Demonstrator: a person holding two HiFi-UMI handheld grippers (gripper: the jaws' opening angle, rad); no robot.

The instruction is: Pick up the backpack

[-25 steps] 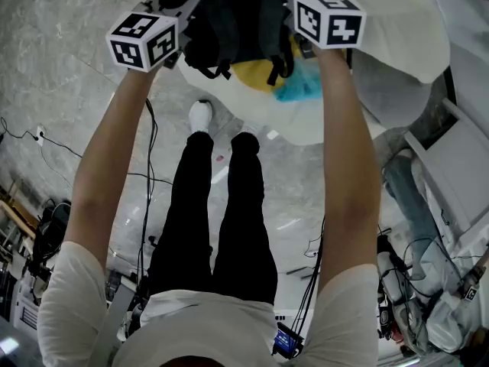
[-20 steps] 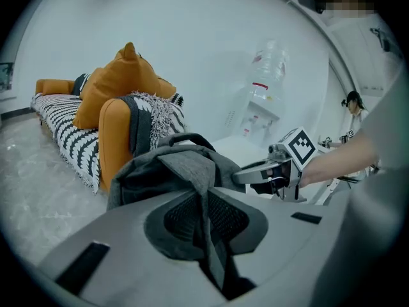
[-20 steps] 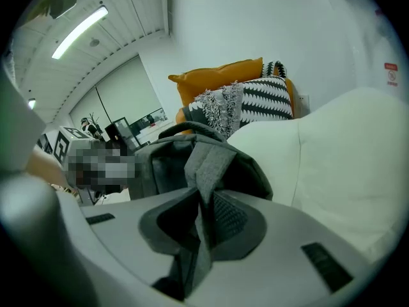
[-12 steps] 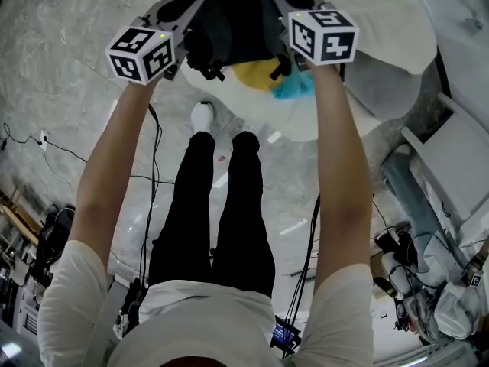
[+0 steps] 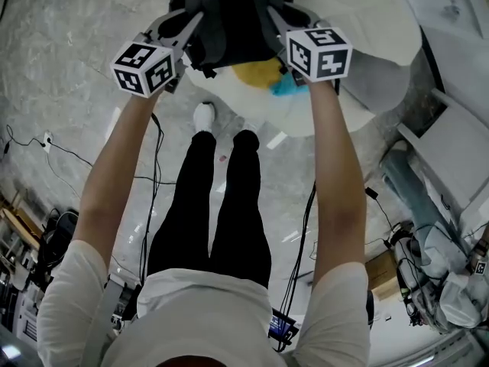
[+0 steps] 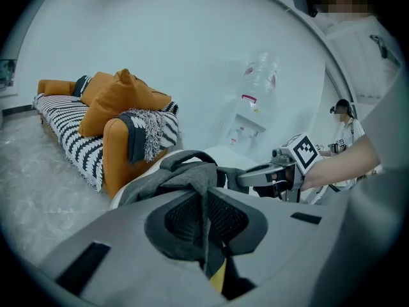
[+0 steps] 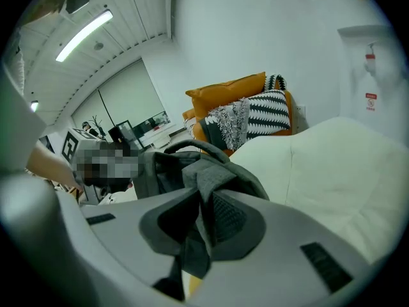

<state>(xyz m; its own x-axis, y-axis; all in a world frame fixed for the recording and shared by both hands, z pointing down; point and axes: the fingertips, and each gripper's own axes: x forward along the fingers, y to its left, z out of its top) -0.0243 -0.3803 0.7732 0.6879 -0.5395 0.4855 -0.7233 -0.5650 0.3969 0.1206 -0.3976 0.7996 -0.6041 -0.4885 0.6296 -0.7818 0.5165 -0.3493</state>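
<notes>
Two-handed lift of the backpack (image 5: 233,14), seen from above and along each tool. The left tool (image 6: 206,213) is clamped on a gathered fold of the bag's grey fabric, which is pinched between its dark, textured pads. The right tool (image 7: 203,219) is clamped on a matching fold at the opposite side. Both pairs of jaws have just been closing, and both now press on cloth with no gap visible. The backpack hangs between the two tools at the top of the head view, in front of the person's outstretched arms and over a white cushion seat (image 5: 367,21). The grasp is therefore done. The lift appears to be under way, since the fabric rises to each grip and the carry loop (image 6: 185,158) stands free on top. Whether the bag's base is clear of the cushion cannot be told, so what remains is judged to be raising it fully clear. The bag is soft, matt, dark grey to black woven cloth that creases under the grip, with black straps dangling below it. A yellow patch (image 5: 256,73) and a blue patch (image 5: 286,86) show beneath; what they belong to is unclear. The cushion is smooth and rounded, and the floor (image 5: 69,52) is glossy, veined grey stone.
</notes>
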